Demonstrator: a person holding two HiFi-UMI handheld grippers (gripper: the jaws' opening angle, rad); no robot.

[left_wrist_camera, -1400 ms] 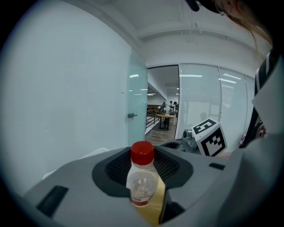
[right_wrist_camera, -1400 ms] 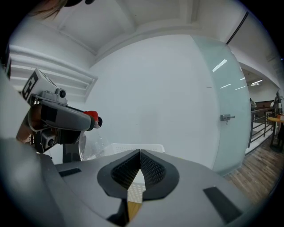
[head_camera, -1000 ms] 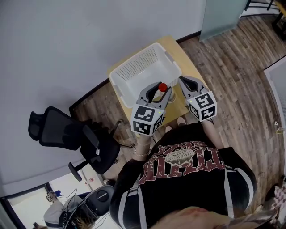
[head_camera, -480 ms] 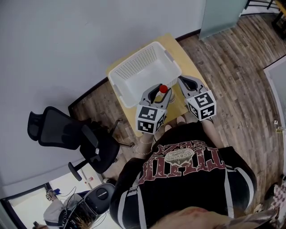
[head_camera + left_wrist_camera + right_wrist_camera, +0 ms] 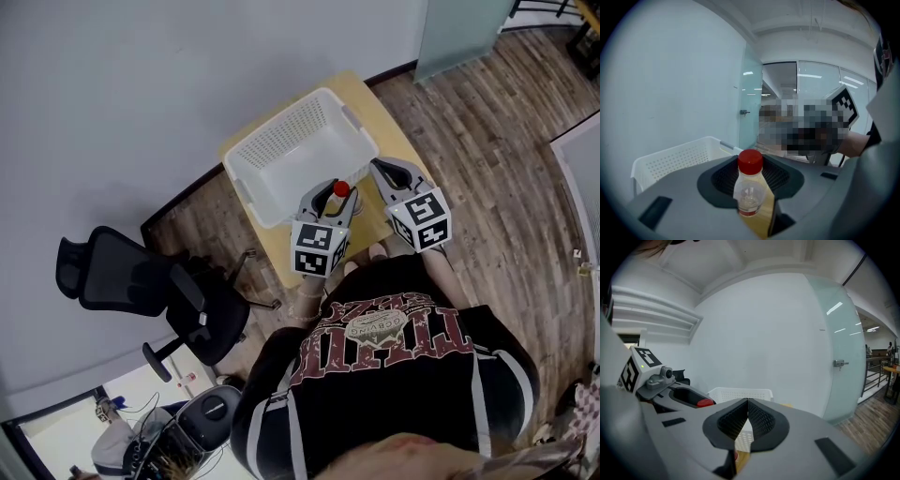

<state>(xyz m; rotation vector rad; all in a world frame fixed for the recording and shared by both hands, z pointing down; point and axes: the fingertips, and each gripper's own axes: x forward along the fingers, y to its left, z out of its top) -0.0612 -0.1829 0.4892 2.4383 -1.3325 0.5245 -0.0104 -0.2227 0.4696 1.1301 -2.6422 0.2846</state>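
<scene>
My left claw (image 5: 335, 192) pinches a small clear bottle (image 5: 750, 187) with a red cap. It holds the bottle upright above the desk (image 5: 375, 103), just at the near side of the white basket (image 5: 281, 150). My right claw (image 5: 747, 404) is pressed together with nothing inside, and it is just right of the bottle, over the desk's near part.

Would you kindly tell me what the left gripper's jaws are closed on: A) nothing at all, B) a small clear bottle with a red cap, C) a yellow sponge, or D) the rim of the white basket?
B: the left gripper view shows the left gripper with its jaws clamped on the red-capped bottle, which stands upright between them.
</scene>
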